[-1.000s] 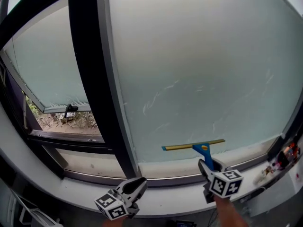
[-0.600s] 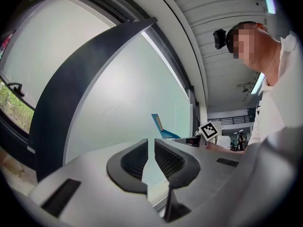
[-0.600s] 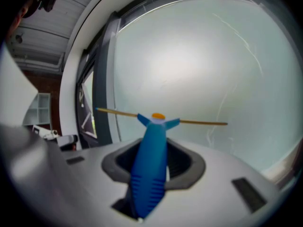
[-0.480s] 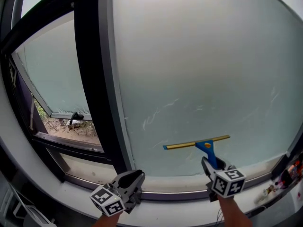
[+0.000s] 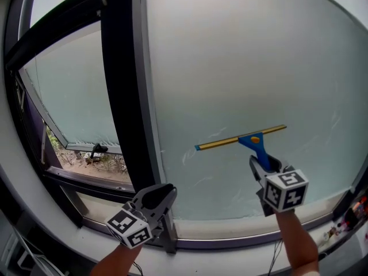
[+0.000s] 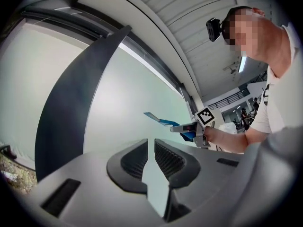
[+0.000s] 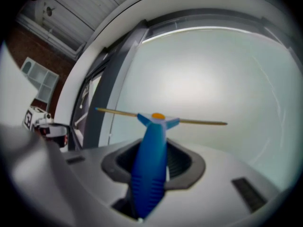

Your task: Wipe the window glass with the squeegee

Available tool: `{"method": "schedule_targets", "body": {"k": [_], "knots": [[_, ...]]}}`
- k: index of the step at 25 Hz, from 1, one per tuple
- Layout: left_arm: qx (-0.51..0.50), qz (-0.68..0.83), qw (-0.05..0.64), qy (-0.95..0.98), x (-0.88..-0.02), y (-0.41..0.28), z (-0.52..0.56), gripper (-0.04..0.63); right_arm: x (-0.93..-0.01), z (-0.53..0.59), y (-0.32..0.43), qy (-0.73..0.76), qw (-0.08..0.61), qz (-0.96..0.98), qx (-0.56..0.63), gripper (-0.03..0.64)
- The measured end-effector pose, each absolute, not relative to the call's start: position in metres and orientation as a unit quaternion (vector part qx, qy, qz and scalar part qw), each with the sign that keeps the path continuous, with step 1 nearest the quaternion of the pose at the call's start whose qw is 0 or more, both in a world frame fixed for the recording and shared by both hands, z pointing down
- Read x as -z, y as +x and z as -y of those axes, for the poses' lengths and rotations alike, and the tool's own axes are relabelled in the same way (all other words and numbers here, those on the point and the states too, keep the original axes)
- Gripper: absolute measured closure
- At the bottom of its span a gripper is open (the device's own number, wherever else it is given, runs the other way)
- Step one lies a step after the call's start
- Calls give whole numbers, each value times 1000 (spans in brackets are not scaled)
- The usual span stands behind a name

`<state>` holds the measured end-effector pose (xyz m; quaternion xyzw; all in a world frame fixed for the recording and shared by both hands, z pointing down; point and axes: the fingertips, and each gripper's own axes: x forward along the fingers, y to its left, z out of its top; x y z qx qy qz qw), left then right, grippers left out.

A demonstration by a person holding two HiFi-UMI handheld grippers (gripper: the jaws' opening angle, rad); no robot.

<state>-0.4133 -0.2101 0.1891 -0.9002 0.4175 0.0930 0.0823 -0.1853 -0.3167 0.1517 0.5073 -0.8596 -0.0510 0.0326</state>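
Clamping the squeegee (image 5: 230,141) handle — right claw (image 5: 261,165), blade just beyond.

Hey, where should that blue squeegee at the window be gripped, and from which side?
On the squeegee, take the ribbed blue handle from below, jaws on its two sides, as the right hand-held gripper does. The thin blade runs crosswise on top and should stay free to meet the window glass.
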Motion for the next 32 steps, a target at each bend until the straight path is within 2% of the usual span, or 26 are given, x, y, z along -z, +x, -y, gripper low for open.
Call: {"method": "schedule_targets", "body": {"k": [17,32], "knots": [[-62,-440,264,-856,-29,-426,246,529,100,354,-238,545,-14,813,205,471],[-80,-467,294,-830,75,-432,269,529,251,369,-295,580,-33,776,245,471]]}}
